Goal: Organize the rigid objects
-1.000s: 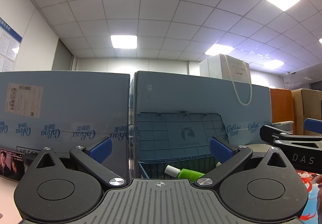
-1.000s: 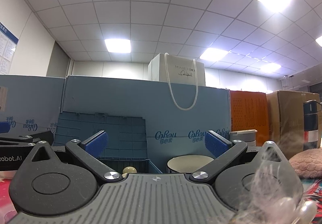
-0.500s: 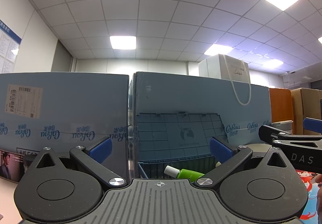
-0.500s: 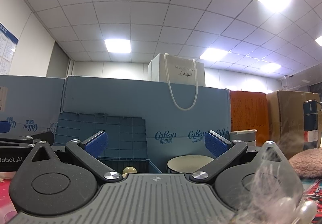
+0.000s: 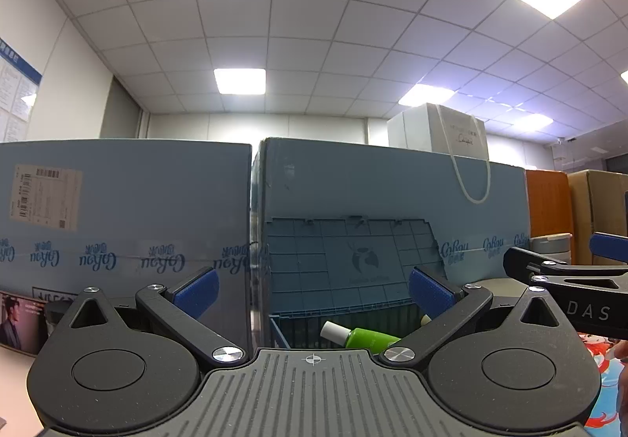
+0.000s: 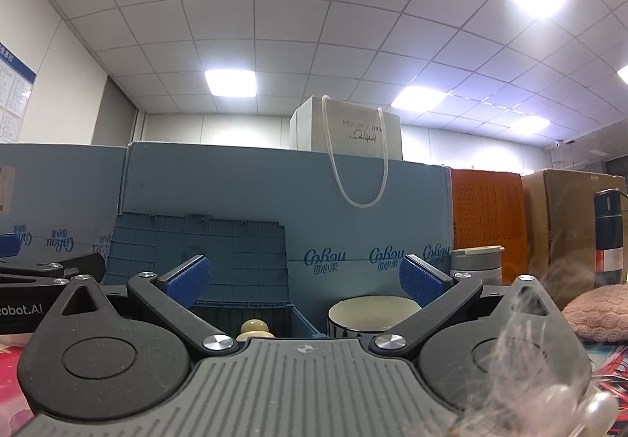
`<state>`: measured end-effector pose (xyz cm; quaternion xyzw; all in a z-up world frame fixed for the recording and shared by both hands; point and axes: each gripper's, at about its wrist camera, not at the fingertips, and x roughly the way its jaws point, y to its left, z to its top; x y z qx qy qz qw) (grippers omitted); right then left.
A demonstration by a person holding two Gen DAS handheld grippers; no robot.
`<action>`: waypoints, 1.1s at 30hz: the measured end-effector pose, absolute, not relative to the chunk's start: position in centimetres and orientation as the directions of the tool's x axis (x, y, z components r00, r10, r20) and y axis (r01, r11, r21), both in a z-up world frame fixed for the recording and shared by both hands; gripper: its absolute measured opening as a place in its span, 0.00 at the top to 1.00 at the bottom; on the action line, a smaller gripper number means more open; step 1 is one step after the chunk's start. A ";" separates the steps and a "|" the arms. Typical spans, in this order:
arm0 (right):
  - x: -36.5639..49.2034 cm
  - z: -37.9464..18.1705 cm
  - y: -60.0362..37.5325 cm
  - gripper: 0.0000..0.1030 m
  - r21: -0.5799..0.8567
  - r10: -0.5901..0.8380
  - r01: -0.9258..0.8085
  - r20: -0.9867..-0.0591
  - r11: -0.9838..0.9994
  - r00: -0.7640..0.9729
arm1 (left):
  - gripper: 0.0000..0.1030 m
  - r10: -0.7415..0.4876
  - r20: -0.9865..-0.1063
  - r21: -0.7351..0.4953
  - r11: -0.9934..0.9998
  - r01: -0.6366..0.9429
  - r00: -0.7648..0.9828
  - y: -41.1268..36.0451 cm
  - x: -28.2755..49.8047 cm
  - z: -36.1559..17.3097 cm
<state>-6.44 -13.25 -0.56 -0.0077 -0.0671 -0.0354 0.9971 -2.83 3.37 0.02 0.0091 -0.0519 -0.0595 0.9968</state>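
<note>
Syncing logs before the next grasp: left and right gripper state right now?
Left gripper: open, nothing between the fingers.
Right gripper: open, holding nothing.

left gripper (image 5: 313,289): black arms, two round black discs, grey ribbed middle part
its fingertips (image 5: 195,289): blue pads
its screws (image 5: 227,353): shiny silver
right gripper (image 6: 302,278): same black arms, grey ribbed part, blue pads
markings: white "DAS" on the right one, "Robot.AI" on the left one
</note>
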 end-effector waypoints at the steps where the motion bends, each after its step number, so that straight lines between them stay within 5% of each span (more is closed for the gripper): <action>1: -6.5 -0.6 -13.3 0.00 -0.010 -0.070 0.072 0.139 0.997 0.988 | 0.00 -0.119 0.102 0.026 0.993 0.117 0.988 3.3 -2.8 0.0; 33: -6.5 -0.6 -13.4 0.00 -0.008 -0.069 0.071 0.132 0.997 0.989 | 0.00 -0.127 0.093 0.034 0.992 0.124 0.988 3.3 -2.8 0.1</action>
